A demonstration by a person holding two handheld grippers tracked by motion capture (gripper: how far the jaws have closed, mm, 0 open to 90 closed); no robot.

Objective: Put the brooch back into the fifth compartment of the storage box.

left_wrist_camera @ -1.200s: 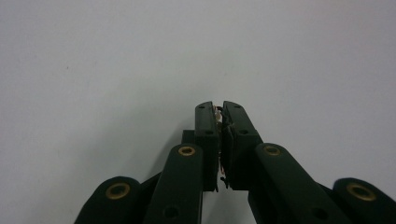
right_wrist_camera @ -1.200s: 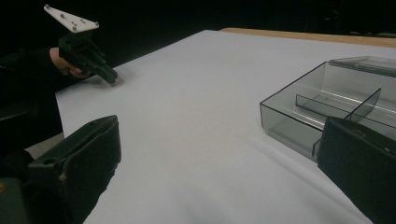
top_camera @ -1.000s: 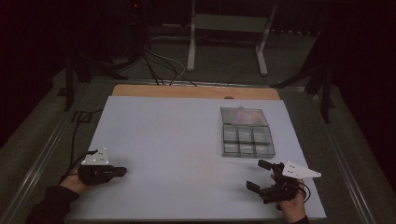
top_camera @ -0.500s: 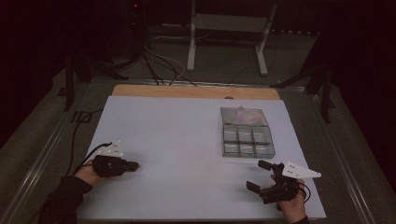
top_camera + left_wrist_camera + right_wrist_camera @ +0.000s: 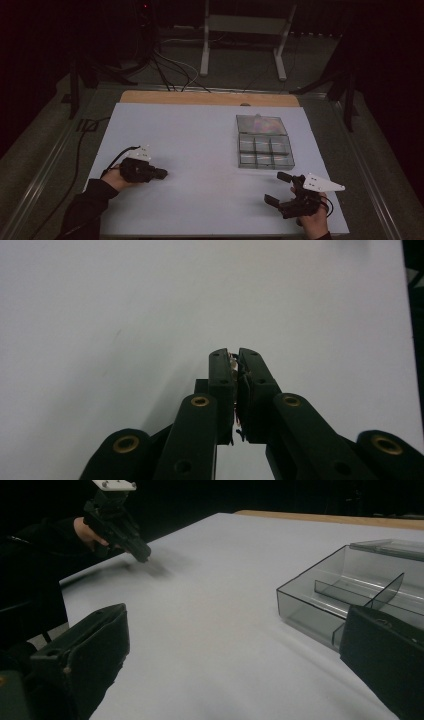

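A clear box (image 5: 264,146) with compartments sits on the white table (image 5: 200,130), toward its far right. Its lid (image 5: 261,124) lies open behind it. Cables (image 5: 170,70) trail on the floor beyond.

Counter (image 5: 200,140): plain pale grey-white sheet, no pattern; bare tan wood strip (image 5: 210,98) along far edge.
Compartment box (image 5: 264,144): clear smoky-grey plastic, dividers same tint; faint iridescent sheen on lid section.
Left gripper (image 5: 161,174): matte black, brass-coloured rivets at the links, white plate on top.
Right gripper (image 5: 278,189): matte black, light grey three-cornered plate.
Sleeve (image 5: 85,210): black.
Cables (image 5: 75,165): black.
Surround: dark.
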